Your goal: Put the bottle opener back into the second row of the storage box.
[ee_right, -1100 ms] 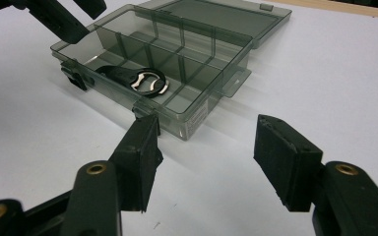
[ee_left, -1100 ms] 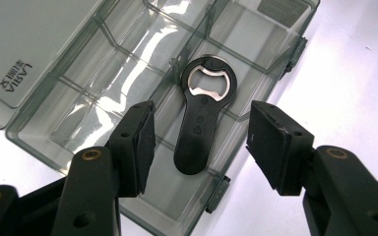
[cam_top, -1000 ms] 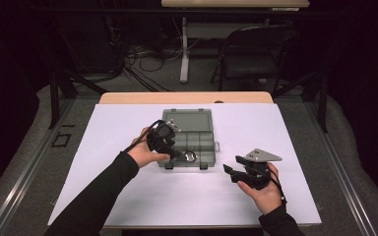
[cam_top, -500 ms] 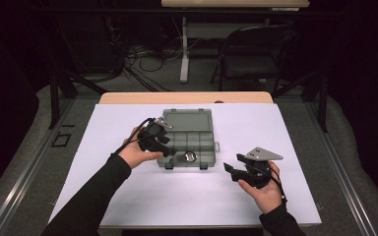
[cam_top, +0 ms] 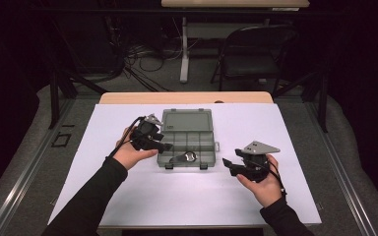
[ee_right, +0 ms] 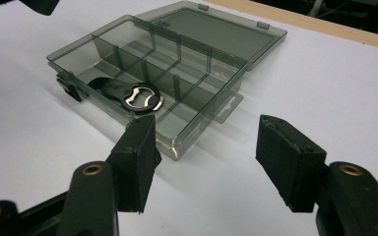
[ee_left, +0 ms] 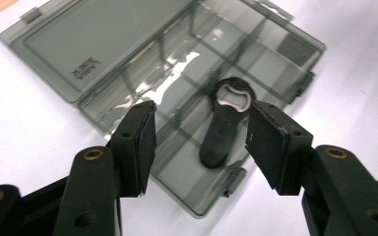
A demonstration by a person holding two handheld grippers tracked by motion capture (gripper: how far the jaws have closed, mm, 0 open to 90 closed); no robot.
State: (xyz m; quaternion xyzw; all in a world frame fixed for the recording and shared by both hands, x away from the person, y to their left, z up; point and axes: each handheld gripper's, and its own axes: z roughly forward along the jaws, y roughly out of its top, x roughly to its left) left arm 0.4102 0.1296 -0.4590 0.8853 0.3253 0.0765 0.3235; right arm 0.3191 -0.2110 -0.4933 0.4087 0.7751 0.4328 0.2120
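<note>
inside the near row of the open compartment box (cam_top: pixel 187 140), the bottle opener (ee_left: pixel 225 123) looks light, rigid and smooth, best pinched across its black handle; left gripper (ee_left: pixel 199 132) and right gripper (ee_right: pixel 202 147) both gape wide, empty.

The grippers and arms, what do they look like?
Both grippers, left and right, are black. Each has two chunky fingers ending in flat rectangular pads, with brass-coloured rivets at the joints. A grey three-cornered plate sits atop the right one. A black cable trails from the left. The person wears black long sleeves.
</note>
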